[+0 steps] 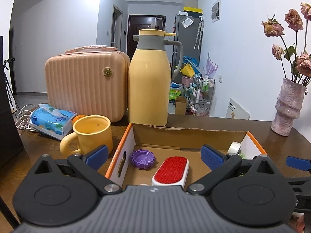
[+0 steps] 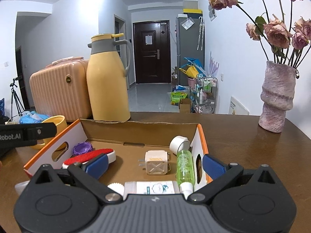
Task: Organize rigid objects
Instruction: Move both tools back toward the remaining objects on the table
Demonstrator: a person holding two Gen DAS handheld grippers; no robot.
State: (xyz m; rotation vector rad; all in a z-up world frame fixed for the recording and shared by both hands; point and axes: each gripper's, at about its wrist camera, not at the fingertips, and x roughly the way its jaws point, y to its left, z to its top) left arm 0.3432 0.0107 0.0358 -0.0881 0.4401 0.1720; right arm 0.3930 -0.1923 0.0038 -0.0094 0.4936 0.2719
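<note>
An open cardboard box (image 1: 186,134) (image 2: 140,132) with orange-edged white sides sits on the brown table. In it lie a purple cap (image 1: 142,158) (image 2: 82,148), a red-and-white lint brush (image 1: 172,169) (image 2: 91,155), a cream plug adapter (image 2: 156,162), a green spray bottle (image 2: 184,167), a white tape roll (image 2: 179,142) (image 1: 235,147) and a white labelled bottle (image 2: 153,187). My left gripper (image 1: 154,156) is open and empty above the box's near left part. My right gripper (image 2: 154,163) is open and empty above the box's near edge.
A yellow mug (image 1: 93,134), a yellow thermos jug (image 1: 148,81) (image 2: 107,81), a pink case (image 1: 85,85) (image 2: 58,93) and a tissue pack (image 1: 52,120) stand left and behind the box. A pink vase (image 1: 289,106) (image 2: 276,97) of dried roses stands at the right.
</note>
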